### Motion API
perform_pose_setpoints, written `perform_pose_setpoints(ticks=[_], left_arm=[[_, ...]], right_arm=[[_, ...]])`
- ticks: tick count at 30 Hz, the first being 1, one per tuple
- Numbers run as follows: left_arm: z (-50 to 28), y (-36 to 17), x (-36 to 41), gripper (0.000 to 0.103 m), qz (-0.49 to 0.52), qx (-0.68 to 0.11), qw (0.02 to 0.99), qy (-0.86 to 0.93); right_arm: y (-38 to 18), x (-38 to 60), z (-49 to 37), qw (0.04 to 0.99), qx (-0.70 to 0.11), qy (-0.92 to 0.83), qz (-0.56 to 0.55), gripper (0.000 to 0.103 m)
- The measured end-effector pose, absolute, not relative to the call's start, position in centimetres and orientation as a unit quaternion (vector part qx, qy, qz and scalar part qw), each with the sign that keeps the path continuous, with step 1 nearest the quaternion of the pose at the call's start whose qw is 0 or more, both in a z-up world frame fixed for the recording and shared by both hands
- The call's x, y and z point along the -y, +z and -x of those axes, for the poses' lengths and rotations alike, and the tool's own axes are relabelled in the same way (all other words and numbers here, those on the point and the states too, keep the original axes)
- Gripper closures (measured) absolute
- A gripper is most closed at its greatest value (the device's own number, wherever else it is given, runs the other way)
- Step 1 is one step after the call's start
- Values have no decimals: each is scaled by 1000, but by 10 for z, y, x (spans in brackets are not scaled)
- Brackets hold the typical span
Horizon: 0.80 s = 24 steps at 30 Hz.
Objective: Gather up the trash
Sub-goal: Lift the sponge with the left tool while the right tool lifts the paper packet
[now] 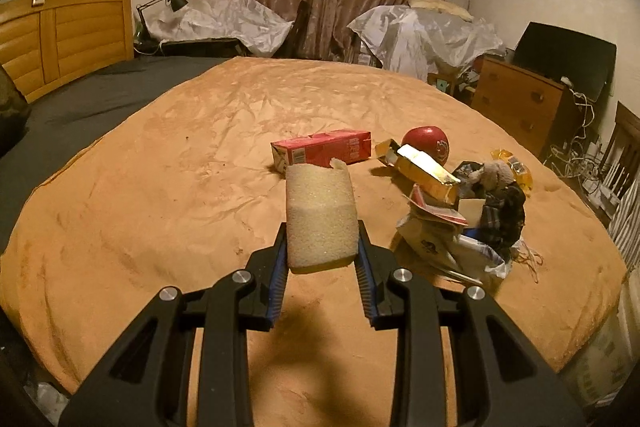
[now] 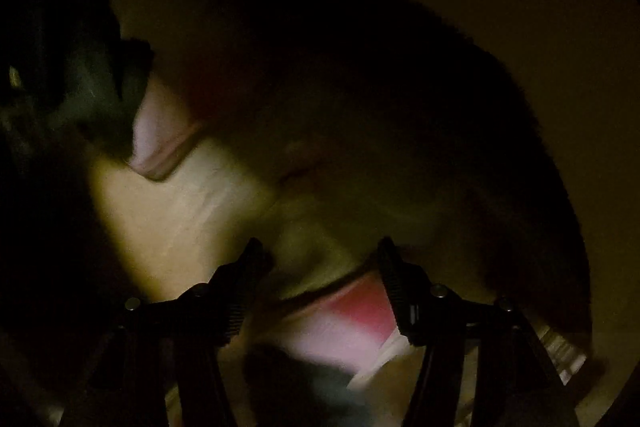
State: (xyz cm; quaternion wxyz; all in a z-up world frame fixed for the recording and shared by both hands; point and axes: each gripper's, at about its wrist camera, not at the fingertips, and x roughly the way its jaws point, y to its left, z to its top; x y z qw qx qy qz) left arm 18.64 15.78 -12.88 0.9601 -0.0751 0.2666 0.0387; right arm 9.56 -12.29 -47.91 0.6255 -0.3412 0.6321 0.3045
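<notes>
My left gripper [image 1: 322, 239] is shut on a pale foam block [image 1: 320, 211], held upright above the orange blanket [image 1: 160, 187]. Beyond it lie a red carton [image 1: 320, 149], a red ball [image 1: 426, 143] and an open yellow box [image 1: 424, 173]. To the right stands a white bag [image 1: 436, 247] stuffed with cartons and plastic. The right wrist view is dark and blurred. There my right gripper [image 2: 320, 251] points down with its jaws apart and nothing pressed between them. A pink-red flat thing [image 2: 352, 323] lies under it, and another [image 2: 160, 131] shows up left.
A grey furry thing with plaid cloth [image 1: 500, 203] sits at the bag. A yellow wrapper [image 1: 518, 169] lies behind it. A wooden headboard [image 1: 64, 35] is at the left, a dresser [image 1: 520, 103] and cables at the right. Plastic-covered piles line the curtain wall.
</notes>
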Motion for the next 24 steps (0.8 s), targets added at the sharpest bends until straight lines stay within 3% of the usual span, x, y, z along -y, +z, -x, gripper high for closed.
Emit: perform_pose_setpoints(ticks=[2,5,16,20,23,24], left_arm=[[-187,-129,-161,73,80,-265,960,38],[-187,-130,-165,73,87,-262,960,43],[-202,-142,-152,73,75,-282,955,45],[-209,-147,-150,73,75,-294,952,44],[-212,-153,-148,73,71,-303,949,46],[-214,-155,-148,73,72,-307,948,47]], right_arm=[[-493,113,-89,614,-612,327,375,42],[-514,101,-104,616,-607,338,370,28],[-579,101,-156,615,-659,295,318,28],[-587,98,-169,592,-682,288,319,61],[-586,100,-176,586,-685,286,324,70],[-580,102,-181,585,-687,286,323,81]])
